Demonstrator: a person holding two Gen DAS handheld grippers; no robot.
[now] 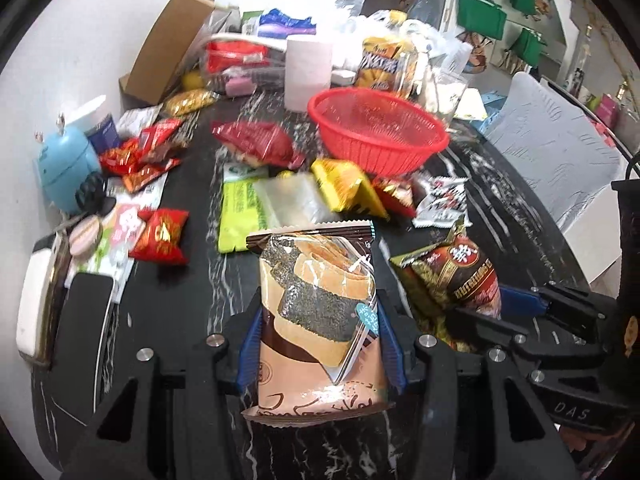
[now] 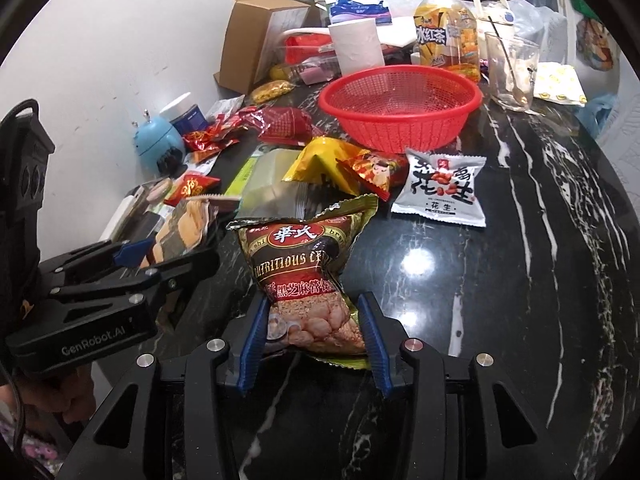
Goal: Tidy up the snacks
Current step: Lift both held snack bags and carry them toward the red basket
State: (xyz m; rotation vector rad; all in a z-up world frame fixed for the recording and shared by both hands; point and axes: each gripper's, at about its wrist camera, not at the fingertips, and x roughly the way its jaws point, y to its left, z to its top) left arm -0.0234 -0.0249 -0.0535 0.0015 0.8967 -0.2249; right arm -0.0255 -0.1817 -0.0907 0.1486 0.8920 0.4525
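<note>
Glossy pouches (image 1: 318, 320) (image 2: 310, 276) pinched, red mesh basket (image 2: 400, 110)

Overhead light is glaring off the black marble table (image 2: 416, 260) right of the red basket (image 2: 400, 108); fisheye edges are bending, and the left view is blurring.

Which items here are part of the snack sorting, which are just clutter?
Job: seaweed-roll packet in the left gripper; cereal packet in the right gripper; red basket; peanut packet; loose red snack packs.
Clutter: tissue roll; cardboard box; tea bottle; glass; blue gadget.
</note>
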